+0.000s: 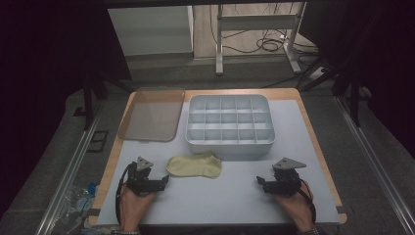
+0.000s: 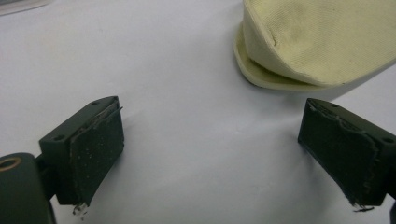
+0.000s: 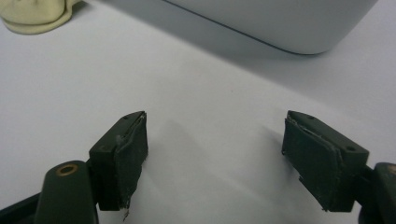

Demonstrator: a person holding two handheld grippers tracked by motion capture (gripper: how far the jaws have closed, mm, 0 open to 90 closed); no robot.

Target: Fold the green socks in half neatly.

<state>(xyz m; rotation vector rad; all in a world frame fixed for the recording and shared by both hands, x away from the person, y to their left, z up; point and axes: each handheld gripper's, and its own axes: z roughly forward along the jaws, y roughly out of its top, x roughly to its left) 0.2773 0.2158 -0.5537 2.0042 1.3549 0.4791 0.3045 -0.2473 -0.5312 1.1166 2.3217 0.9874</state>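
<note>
A pale yellow sock (image 1: 195, 165) lies flat on the white table mat, just in front of a white divided organizer box (image 1: 229, 146). My left gripper (image 1: 165, 179) rests on the mat at the sock's near left, jaws wide apart with nothing between them. In the left gripper view the sock (image 2: 322, 39) lies just beyond the jaws at upper right, and my left gripper (image 2: 238, 149) is open over bare mat. My right gripper (image 1: 259, 182) sits at the near right, also open and holding nothing. In the right gripper view my right gripper (image 3: 215, 154) points toward the box wall (image 3: 289, 23) and the sock (image 3: 37, 16).
A translucent brownish lid (image 1: 152, 113) lies flat at the far left of the table, beside the box. The box holds several small bare compartments. The mat (image 1: 220, 196) stretches between the two grippers. Beyond the table's far edge stand metal desk legs and cables.
</note>
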